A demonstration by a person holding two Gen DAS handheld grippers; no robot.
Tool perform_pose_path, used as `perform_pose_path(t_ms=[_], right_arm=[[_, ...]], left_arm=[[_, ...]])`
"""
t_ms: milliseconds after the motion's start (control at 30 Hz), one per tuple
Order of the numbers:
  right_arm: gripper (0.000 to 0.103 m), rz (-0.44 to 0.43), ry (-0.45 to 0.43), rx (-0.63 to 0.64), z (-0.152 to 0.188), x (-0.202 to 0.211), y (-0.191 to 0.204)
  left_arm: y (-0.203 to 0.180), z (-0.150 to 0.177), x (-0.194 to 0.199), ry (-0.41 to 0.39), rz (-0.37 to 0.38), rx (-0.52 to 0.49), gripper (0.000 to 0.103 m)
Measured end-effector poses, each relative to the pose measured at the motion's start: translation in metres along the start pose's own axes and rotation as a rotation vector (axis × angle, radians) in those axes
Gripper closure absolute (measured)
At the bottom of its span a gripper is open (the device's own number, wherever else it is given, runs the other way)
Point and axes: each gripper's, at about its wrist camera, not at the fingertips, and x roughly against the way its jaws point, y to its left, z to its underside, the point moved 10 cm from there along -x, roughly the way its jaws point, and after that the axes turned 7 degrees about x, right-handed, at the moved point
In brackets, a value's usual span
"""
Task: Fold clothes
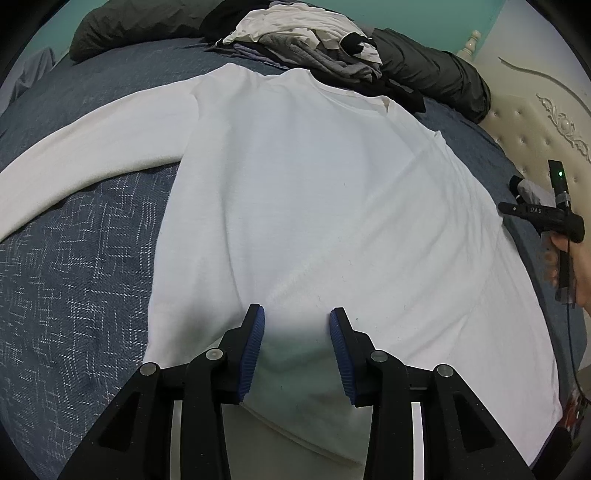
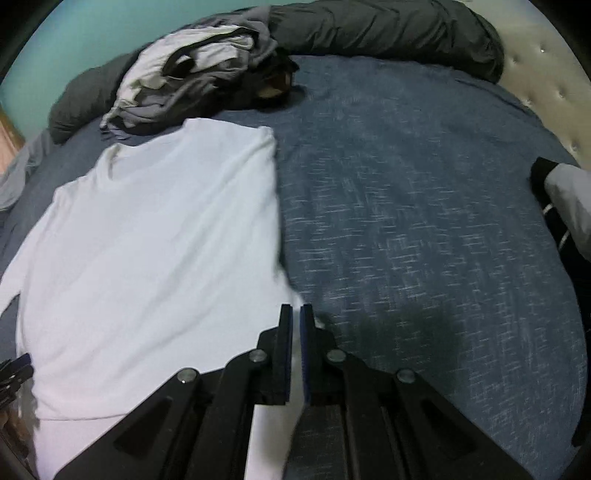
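White long-sleeved knit shirt [image 1: 314,206] is laid flat on the blue woven bedspread [image 1: 85,258], hem toward the cameras, collar toward the far pile. One sleeve is seen stretched out to the left in the left wrist view; the other side appears already folded in, giving a straight edge along the right in the right wrist view. The left hand-held gripper [image 1: 297,343] is held over the hem with its blue pads spread, and shirt cloth is seen between them, though no pinch can be confirmed. The right hand-held gripper [image 2: 295,350] is pressed together; a sliver of white shows at its jaws near the shirt's lower right corner, but whether cloth is actually pinched cannot be told through the motion blur. Judgement: the remaining sleeve is to be folded across next; the hem should be kept pinned so the body is not dragged, and the sleeve laid flat without bunching. The heap of grey and white unfolded clothes [image 1: 306,40] and the dark green quilt roll [image 2: 388,33] lie beyond. The near hem is cut off behind the gripper frames.
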Motion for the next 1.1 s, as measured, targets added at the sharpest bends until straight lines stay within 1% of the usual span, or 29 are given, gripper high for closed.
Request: perform_pose_path(t_ms=[100, 167, 233, 267, 367, 467, 500, 600, 700, 800, 867, 967, 1033, 1100], right_arm=[[0.1, 0.019, 0.033, -0.011, 0.005, -0.013, -0.005], [0.1, 0.03, 0.021, -0.056, 0.008, -0.012, -0.016], [0.1, 0.083, 0.014, -0.09, 0.012, -0.006, -0.031], [0.1, 0.094, 0.007, -0.114, 0.014, -0.003, -0.038], [0.1, 0.077, -0.021, -0.201, 0.021, 0.011, -0.053], [0.1, 0.046, -0.067, -0.234, 0.021, 0.026, -0.049], [0.1, 0.032, -0.081, -0.237, 0.021, 0.031, -0.044], [0.1, -0.035, -0.13, -0.245, 0.025, 0.049, -0.014], [0.1, -0.125, -0.186, -0.236, 0.03, 0.061, 0.031], [0.099, -0.208, -0.22, -0.24, 0.038, 0.073, 0.073], [0.099, -0.245, -0.229, -0.24, 0.047, 0.078, 0.095], [0.097, -0.294, -0.233, -0.229, 0.066, 0.089, 0.125], [0.091, -0.308, -0.229, -0.224, 0.076, 0.095, 0.14], [0.085, -0.342, -0.23, -0.243, 0.083, 0.098, 0.15]], left_arm=[[0.002, 0.001, 0.002, 0.003, 0.005, 0.004, 0.063], [0.002, 0.002, 0.002, 0.006, 0.011, 0.007, 0.063], [0.003, 0.004, 0.003, 0.006, 0.013, 0.006, 0.063], [0.003, 0.004, 0.003, 0.007, 0.014, 0.005, 0.063], [0.003, 0.005, 0.004, 0.008, 0.014, 0.004, 0.063], [0.003, 0.005, 0.007, 0.01, 0.022, 0.015, 0.063], [0.004, 0.006, 0.008, 0.01, 0.025, 0.019, 0.062], [0.007, 0.009, 0.014, 0.014, 0.039, 0.038, 0.062], [0.014, 0.011, 0.024, 0.008, 0.043, 0.057, 0.062], [0.023, 0.015, 0.032, 0.001, 0.028, 0.053, 0.062], [0.034, 0.02, 0.04, -0.007, -0.002, 0.059, 0.061], [0.053, 0.025, 0.054, -0.023, -0.019, 0.112, 0.06], [0.067, 0.026, 0.065, -0.034, -0.024, 0.161, 0.058], [0.082, 0.026, 0.076, -0.041, -0.025, 0.213, 0.054]])
